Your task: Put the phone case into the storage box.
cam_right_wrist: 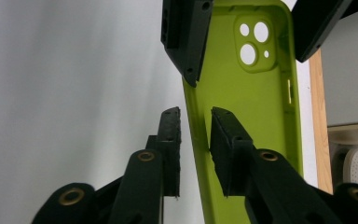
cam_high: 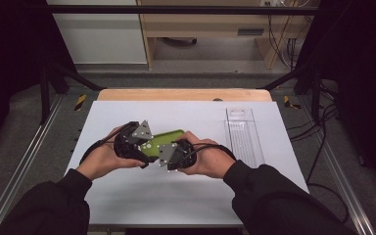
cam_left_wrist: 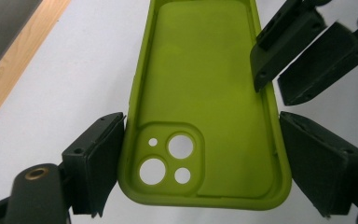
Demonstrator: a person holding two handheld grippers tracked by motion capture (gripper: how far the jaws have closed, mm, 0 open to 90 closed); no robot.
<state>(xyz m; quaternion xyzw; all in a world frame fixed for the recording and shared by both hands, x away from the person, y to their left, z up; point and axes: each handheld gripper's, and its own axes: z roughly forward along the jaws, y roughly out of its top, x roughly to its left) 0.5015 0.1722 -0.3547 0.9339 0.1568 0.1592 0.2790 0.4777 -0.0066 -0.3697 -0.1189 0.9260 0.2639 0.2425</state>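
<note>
Green phone case (cam_high: 165,142): seen in the high view lifted between the two grippers, above the white table top (cam_high: 176,196), roughly mid-table. The left gripper (cam_high: 144,147) is held at the case's near-left end, the right gripper (cam_high: 169,155) at its lower right side. Both hands are wrapped around the gripper bodies; the jaw gaps cannot be judged from this height. A clear plastic tray (cam_high: 245,137) is noted well apart to the right, lying flat on the table.

Left gripper view: the case (cam_left_wrist: 205,93) is presented hollow side up, camera cut-outs nearest the lens. The left gripper's (cam_left_wrist: 200,163) jaws are spread wide, one pad set against each long outer wall at the camera-hole end; the case is clamped across its width. The right gripper (cam_left_wrist: 270,77) is seen at the upper right, one jaw inside the case and one outside it, at the rim of the side wall.

Right gripper view: the case (cam_right_wrist: 261,116) runs away from the lens, cut-outs at the far end. The right gripper's (cam_right_wrist: 196,140) jaws are brought close, straddling one side wall, one pad inside and one outside. The inner pad is in contact with the wall; a thin gap is seen at the outer pad, so a full clamp is not established. The left gripper's (cam_right_wrist: 247,42) jaws are seen farther off, pressed on both sides of the case.
</note>
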